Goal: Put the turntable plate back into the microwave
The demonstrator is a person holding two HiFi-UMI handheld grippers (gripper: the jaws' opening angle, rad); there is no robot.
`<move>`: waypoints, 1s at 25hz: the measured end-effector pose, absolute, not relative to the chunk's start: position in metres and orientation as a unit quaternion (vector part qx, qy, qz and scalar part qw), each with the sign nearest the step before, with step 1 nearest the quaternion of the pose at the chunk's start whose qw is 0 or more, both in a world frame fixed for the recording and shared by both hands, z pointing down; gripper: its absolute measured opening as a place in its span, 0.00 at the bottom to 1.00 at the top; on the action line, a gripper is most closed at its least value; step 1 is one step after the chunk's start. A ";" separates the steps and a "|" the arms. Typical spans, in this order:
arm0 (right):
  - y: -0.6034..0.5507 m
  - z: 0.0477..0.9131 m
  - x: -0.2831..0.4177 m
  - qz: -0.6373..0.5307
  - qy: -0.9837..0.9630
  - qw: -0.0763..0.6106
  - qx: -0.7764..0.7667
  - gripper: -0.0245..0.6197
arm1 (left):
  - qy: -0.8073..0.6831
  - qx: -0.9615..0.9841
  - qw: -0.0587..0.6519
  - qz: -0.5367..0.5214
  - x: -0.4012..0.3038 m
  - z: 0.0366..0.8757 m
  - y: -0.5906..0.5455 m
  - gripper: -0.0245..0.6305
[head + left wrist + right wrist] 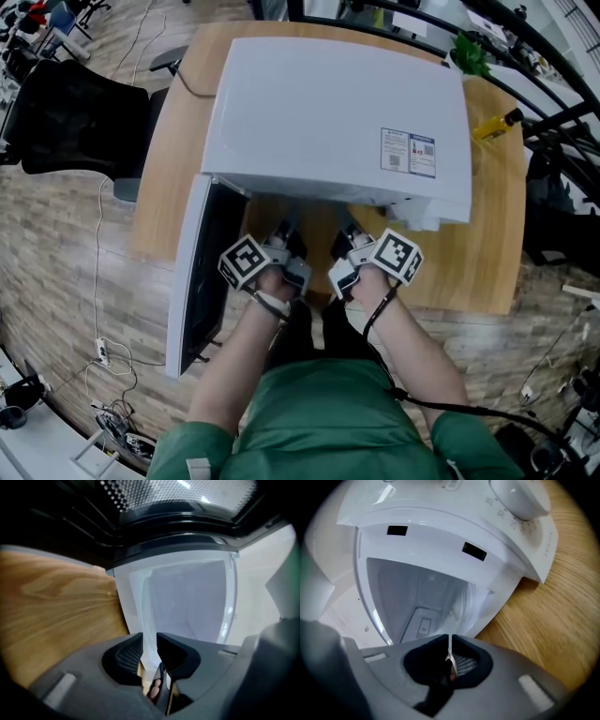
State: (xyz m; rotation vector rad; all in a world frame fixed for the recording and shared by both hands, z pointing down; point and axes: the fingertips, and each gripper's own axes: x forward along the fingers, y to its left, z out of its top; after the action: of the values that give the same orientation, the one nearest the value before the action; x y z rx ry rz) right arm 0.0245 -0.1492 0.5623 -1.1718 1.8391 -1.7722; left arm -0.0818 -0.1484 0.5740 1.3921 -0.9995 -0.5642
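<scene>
Checking grips: who has the turntable plate [408, 597]?

Only the right hand-held gripper [449, 644]. Its jaws are pinched narrow on the glass rim. The left hand-held gripper [149, 641] has its jaws apart, with the rim in the gap but the pads off it.

Where's the plate?

At the mouth of the open microwave [328, 112] on the table [473, 267], far edge towards the cavity.

What worries you?

One thin pinch on smooth glass. I'd guess it could pivot or slide out and knock the cavity floor. I can't see a hub or ring inside, so it might also settle off-centre and rock.

And the door [192, 281]?

Swung wide to the left, clear of both hands
</scene>
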 end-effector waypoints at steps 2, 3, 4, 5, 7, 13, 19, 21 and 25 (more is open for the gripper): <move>-0.142 0.554 0.021 -0.620 0.656 0.163 -0.398 0.08 | -0.422 0.609 0.626 -0.245 -0.073 0.568 -0.138 0.19; -0.138 0.548 0.019 -0.618 0.664 0.161 -0.391 0.08 | -0.415 0.612 0.627 -0.244 -0.068 0.562 -0.132 0.19; -0.134 0.541 0.017 -0.614 0.671 0.158 -0.383 0.08 | -0.407 0.616 0.629 -0.243 -0.063 0.556 -0.127 0.19; -0.130 0.534 0.015 -0.610 0.680 0.154 -0.376 0.08 | -0.398 0.622 0.629 -0.243 -0.058 0.549 -0.122 0.19; -0.124 0.518 0.013 -0.601 0.696 0.150 -0.364 0.08 | -0.376 0.634 0.627 -0.252 -0.047 0.531 -0.114 0.19; -0.110 0.470 0.012 -0.583 0.719 0.167 -0.339 0.08 | -0.343 0.637 0.631 -0.280 -0.045 0.483 -0.096 0.17; -0.097 0.424 0.016 -0.537 0.759 0.155 -0.334 0.08 | -0.339 0.649 0.614 -0.296 -0.062 0.435 -0.084 0.15; -0.095 0.412 0.017 -0.526 0.766 0.156 -0.335 0.08 | -0.332 0.653 0.609 -0.303 -0.061 0.417 -0.083 0.15; -0.094 0.389 0.016 -0.511 0.777 0.167 -0.328 0.08 | -0.325 0.658 0.597 -0.324 -0.063 0.390 -0.084 0.15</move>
State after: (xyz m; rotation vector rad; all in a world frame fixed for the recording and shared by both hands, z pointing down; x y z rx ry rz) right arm 0.0160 -0.0945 0.3892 -0.9323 2.2098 -1.4545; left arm -0.0625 -0.0838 0.3895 1.5283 -0.7547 -0.7520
